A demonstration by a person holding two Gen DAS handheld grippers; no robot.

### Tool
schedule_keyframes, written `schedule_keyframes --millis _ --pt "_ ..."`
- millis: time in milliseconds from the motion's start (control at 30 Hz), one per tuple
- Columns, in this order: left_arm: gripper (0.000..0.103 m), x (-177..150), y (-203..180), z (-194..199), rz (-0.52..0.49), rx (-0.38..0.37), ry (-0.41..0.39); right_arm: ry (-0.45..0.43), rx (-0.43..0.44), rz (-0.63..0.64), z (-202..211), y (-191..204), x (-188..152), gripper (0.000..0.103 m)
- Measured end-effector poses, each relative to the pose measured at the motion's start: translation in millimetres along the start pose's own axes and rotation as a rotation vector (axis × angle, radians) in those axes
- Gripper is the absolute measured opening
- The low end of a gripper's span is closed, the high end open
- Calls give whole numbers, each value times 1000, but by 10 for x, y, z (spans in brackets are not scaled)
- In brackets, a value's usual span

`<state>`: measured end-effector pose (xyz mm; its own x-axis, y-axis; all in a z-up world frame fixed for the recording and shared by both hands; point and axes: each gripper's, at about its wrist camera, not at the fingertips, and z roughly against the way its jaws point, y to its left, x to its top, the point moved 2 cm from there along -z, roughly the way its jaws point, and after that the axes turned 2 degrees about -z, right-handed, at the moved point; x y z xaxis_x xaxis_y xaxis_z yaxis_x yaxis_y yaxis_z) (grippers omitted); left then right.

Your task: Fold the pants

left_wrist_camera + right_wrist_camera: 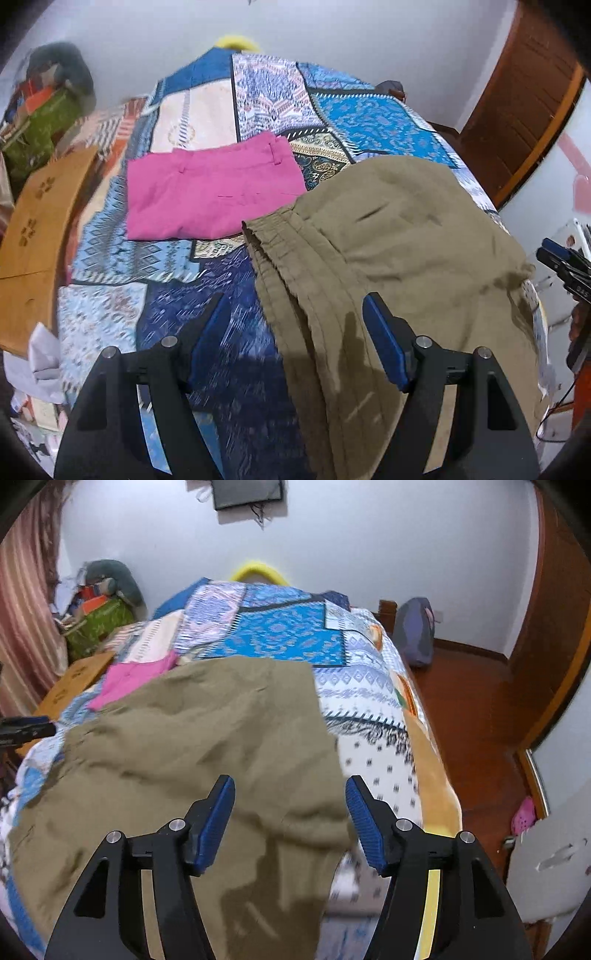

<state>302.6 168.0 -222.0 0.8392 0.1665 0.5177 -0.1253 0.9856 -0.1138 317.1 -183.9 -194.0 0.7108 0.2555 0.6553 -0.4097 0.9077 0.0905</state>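
Note:
Olive-khaki pants [399, 251] lie rumpled on the patchwork bedspread [229, 325], waistband edge toward the left; they also fill the right wrist view [192, 746]. My left gripper [295, 314] is open and empty, hovering over the pants' left edge, one pad over the bedspread, the other over the cloth. My right gripper [290, 794] is open and empty above the pants' right edge. The right gripper's tip shows at the far right of the left wrist view [565, 262]. Folded pink pants [207, 192] lie farther back on the bed.
A wooden bedside table [33, 236] stands left of the bed. Cluttered boxes and a green bag [99, 616] sit in the back left corner. A purple backpack [415, 631] is on the wooden floor [472, 709] at right, near a wooden door [517, 96].

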Motion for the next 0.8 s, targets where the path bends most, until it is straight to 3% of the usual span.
schedule_keyframes --millis 300,567,700,800 --pt "74 390 179 -551 -19 63 17 18 33 13 -596 -101 596 59" --pt "74 487 556 -1030 141 -59 85 83 53 20 -1244 -73 958 59" --pt "74 509 564 -1089 158 -99 96 174 51 27 -1591 -34 996 59" --pt "74 536 519 -1101 128 -90 97 185 67 24 -1714 -15 1043 59"
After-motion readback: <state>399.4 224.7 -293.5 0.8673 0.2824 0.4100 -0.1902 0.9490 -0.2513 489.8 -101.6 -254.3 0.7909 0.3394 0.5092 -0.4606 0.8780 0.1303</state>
